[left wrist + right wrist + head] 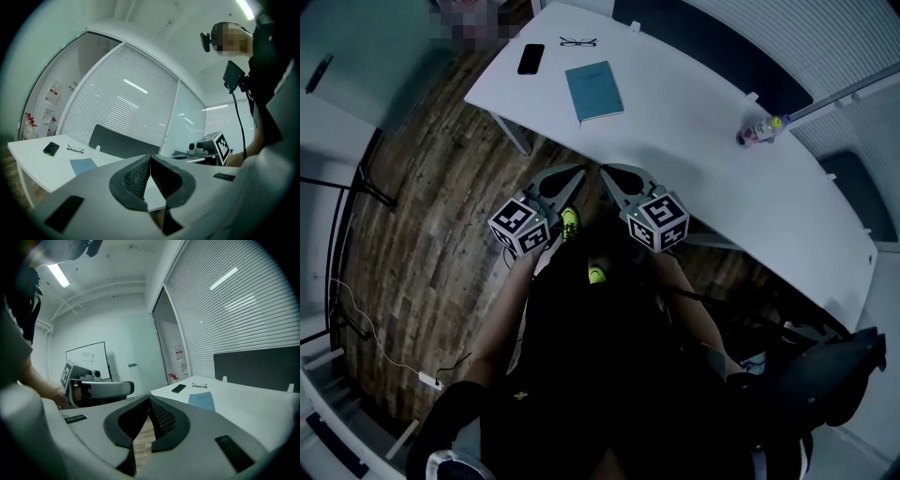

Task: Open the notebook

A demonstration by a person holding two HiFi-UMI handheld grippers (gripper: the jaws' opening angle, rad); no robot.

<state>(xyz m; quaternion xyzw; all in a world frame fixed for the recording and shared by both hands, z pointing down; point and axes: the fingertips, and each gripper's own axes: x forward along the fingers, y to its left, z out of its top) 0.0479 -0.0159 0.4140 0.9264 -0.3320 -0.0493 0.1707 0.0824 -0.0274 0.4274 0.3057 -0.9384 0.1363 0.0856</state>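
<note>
You are holding the left hand-held gripper [577, 174] and right hand-held gripper [606, 172] closed and empty, short of the bench [694, 131]. The shut notebook [593, 90] is lying upper centre on it, directly above both tips, its long axis pointing away.

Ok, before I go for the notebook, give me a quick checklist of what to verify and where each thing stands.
1. Notebook closed and flat on the table: ok.
2. Cover free of clutter, phone and glasses lying apart from it: ok.
3. Left gripper empty: ok, jaws shut.
4. Right gripper empty: ok, jaws shut.
5. Grippers at the notebook: not ok, both are well short of it, near the table's edge.
6. Which side holds the spine: cannot tell.
</note>
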